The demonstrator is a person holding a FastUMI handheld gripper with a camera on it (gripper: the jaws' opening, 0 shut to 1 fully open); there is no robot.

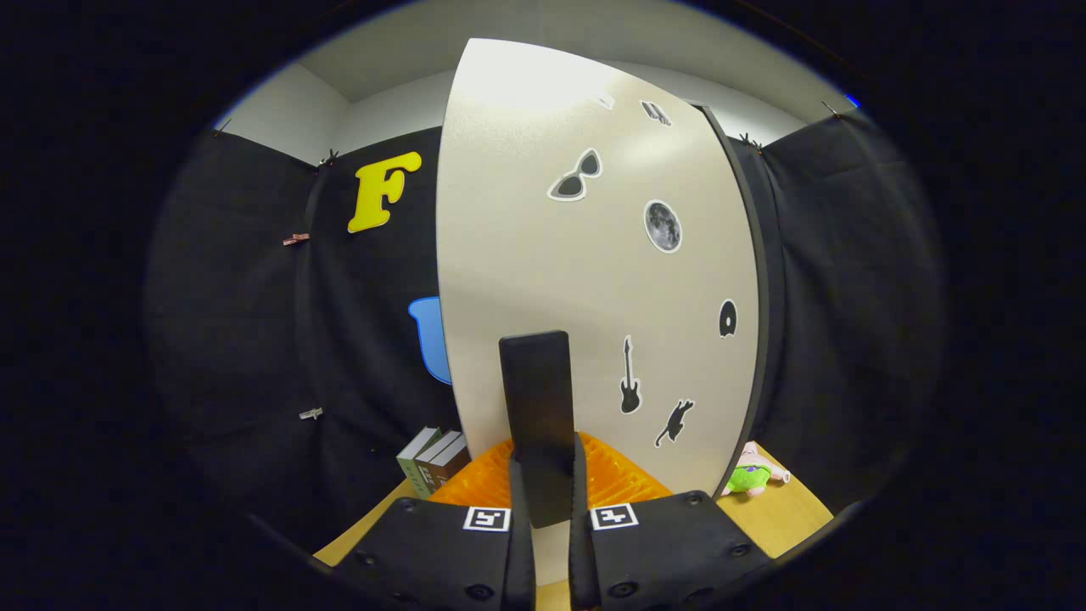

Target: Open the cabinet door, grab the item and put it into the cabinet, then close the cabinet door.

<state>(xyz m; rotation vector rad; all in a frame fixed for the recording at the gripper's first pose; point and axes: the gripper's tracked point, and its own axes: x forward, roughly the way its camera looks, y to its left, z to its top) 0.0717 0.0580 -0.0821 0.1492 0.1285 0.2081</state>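
The white cabinet door (543, 255), dotted with black stickers, stands right in front of me. Its black upright handle (536, 382) sits between the fingers (472, 485) of my gripper (547, 454), which press on it from both sides. A dark strip (758, 280) runs down the door's right edge. The item, a small pink and green plush toy (753, 475), lies on the wooden table (789, 513) just past the door's lower right corner, to the right of my fingers.
A few upright books (431, 460) stand on the table at the door's lower left, close to my left finger. Black booth cloth (254, 339) hangs behind and on both sides.
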